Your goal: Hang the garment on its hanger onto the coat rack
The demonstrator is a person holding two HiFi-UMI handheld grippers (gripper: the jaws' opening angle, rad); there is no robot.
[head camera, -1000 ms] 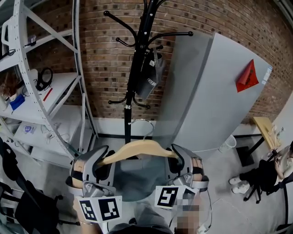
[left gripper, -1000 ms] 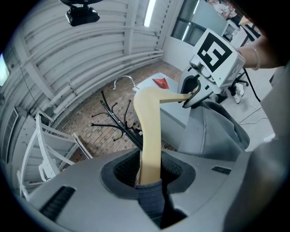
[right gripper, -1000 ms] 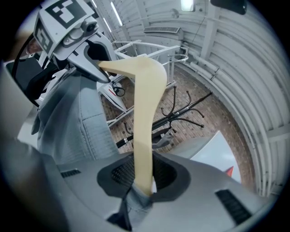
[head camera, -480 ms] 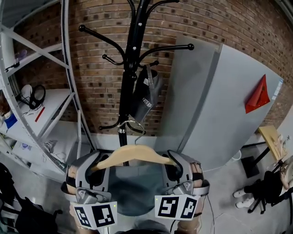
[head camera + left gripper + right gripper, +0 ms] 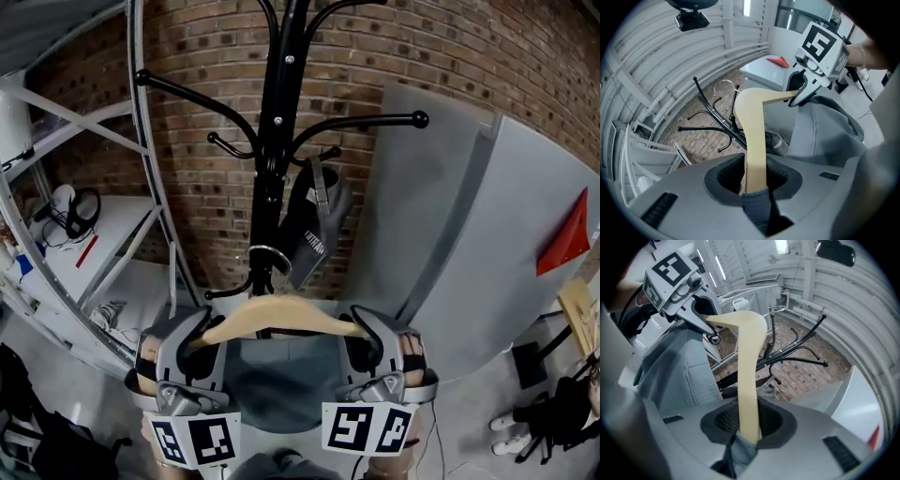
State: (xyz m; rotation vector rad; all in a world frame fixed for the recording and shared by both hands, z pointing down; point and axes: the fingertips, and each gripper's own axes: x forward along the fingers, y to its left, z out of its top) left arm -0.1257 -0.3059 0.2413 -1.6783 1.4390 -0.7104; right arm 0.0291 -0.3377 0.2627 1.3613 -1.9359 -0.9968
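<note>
Two broad surfaces back the scene: a rough red-brown brick wall (image 5: 206,122) and, to its right, a smooth flat grey panel (image 5: 469,216) bearing a small red triangle (image 5: 567,234). At the left stands white metal shelving (image 5: 141,159) with perforated uprights and diagonal braces. The coat rack (image 5: 277,112) is a glossy black metal pole with thin curved arms that end in round knobs; a dark bag (image 5: 314,230) hangs from one arm on its right side. Below it the garment (image 5: 281,375), soft matte grey cloth, drapes from the hanger (image 5: 272,317), a smooth pale wooden bar, gently arched, with a thin silver wire hook (image 5: 267,255).

The hanger is held in the air just in front of the rack's pole, its long axis level and running left to right across the head view. Its hook rises from the middle and overlaps the pole; whether it touches cannot be told. The left gripper (image 5: 753,185), grey moulded plastic with ribbed dark pads, is clamped on the hanger's left end with a fold of cloth. The right gripper (image 5: 746,425) clamps the right end likewise.

Pale grey floor (image 5: 487,394) shows underneath
</note>
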